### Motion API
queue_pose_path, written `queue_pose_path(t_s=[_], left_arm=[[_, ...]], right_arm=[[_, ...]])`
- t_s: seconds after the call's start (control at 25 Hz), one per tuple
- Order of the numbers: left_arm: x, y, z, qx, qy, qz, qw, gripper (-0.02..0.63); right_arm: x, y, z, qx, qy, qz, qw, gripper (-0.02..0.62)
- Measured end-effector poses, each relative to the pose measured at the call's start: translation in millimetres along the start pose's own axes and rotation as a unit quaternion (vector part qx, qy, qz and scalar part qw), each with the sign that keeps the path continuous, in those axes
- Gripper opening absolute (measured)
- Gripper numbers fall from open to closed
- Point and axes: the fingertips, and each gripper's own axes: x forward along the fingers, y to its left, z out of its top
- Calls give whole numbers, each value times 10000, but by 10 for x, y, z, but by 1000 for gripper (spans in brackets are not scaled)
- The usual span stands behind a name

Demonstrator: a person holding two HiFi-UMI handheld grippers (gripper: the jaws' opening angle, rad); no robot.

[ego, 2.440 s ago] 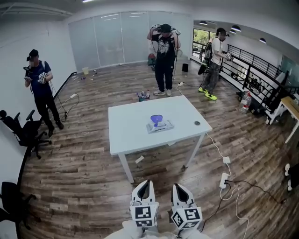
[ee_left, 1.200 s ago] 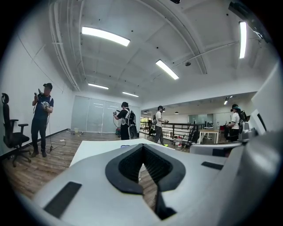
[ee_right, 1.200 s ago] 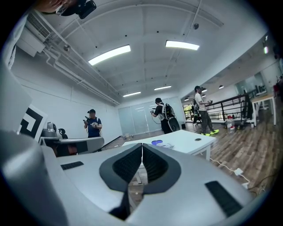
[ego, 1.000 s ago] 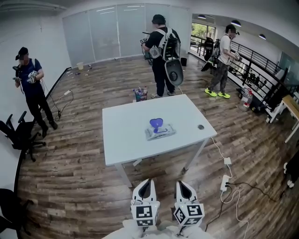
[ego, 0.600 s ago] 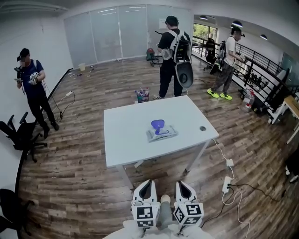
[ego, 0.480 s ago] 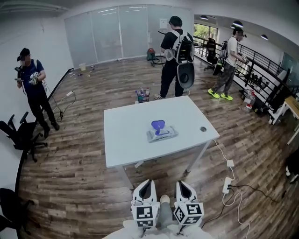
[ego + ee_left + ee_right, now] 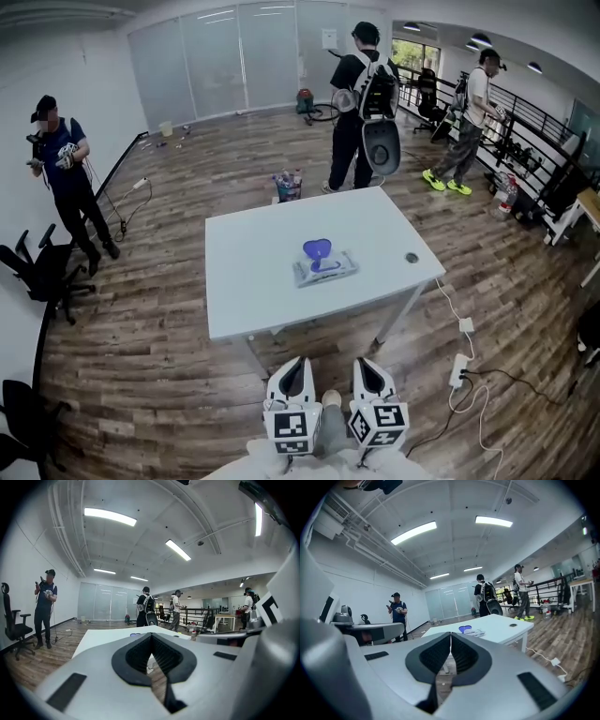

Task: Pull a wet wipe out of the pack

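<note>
The wet wipe pack [image 7: 324,268] lies flat near the middle of the white table [image 7: 253,281], its blue lid [image 7: 316,249] flipped up. My left gripper [image 7: 293,364] and right gripper [image 7: 367,364] are side by side short of the table's near edge, both shut and empty, pointing at the table. In the right gripper view the pack [image 7: 472,631] shows small on the table [image 7: 501,627], well beyond the closed right gripper [image 7: 450,634]. The left gripper view has the table [image 7: 105,637] ahead of the closed left gripper [image 7: 151,635].
A small dark round disc [image 7: 411,258] sits near the table's right edge. A person with a backpack [image 7: 362,103] stands behind the table, another [image 7: 62,178] at left, a third [image 7: 473,112] at right. Cables and power strips [image 7: 459,366] lie right; office chair [image 7: 42,272] left.
The table has drawn a little nearer to both grippers. The person with the backpack has turned and walked to the right behind the table. The pack has not moved.
</note>
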Motion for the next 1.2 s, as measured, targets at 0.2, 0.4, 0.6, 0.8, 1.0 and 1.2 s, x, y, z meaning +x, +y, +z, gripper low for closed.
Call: queue_pose_path(t_s=[0.2,0.4,0.6,0.8,1.0,1.2], left_arm=[[227,-31,-61,8,95,-69,9999,0],[448,-1,-28,23,41,-88,9999,0],[692,109,5,-8,59,41,10000,0],[967,230,102,-23,64,175,9998,0],[1241,283,176,-18,32,262,9996,0],[1509,318,185,-30,90,310,9995,0]], right_arm=[[161,-170,-12,79,59,-91,9999,9],[374,-284,68,46,27,-120,9999,9],[657,-332,155,18,62,6,10000,9],[980,-368,301,8,118,160,9998,9],[1268,-472,434,-26,87,250,9996,9],[1512,-586,520,-38,120,306,9995,9]])
